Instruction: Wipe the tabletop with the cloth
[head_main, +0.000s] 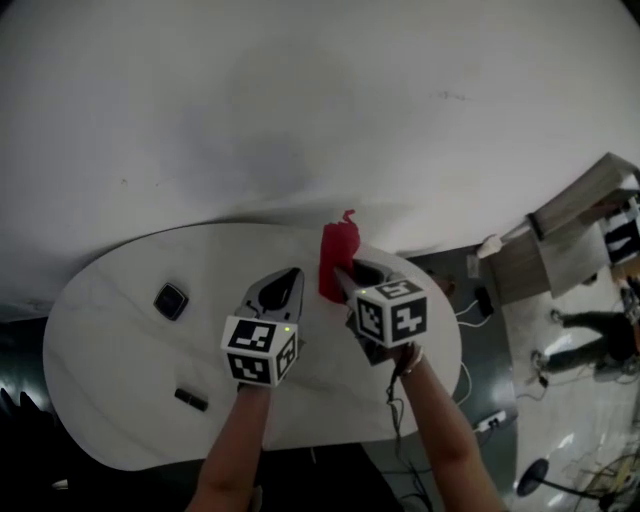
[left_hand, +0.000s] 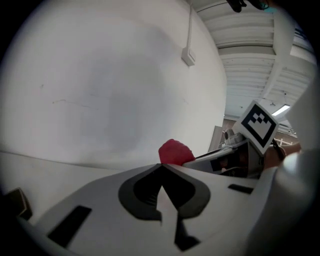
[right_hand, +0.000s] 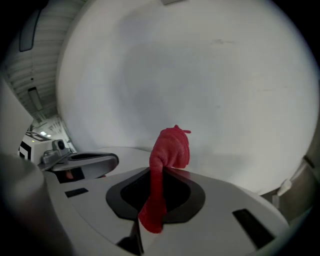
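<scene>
Jaws are working over the white tabletop (head_main: 110, 340). The right gripper (head_main: 345, 275) is pinching the red cloth (head_main: 337, 250), whose length is running out past its tips. The left gripper (head_main: 292, 278), pressed together and empty, is hanging just beside it, to its left.

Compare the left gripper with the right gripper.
The left gripper is shut and empty; the right gripper is shut on the red cloth. The left gripper sits beside the cloth, apart from it; the right gripper holds it bunched upward. Both are over the white table.
</scene>
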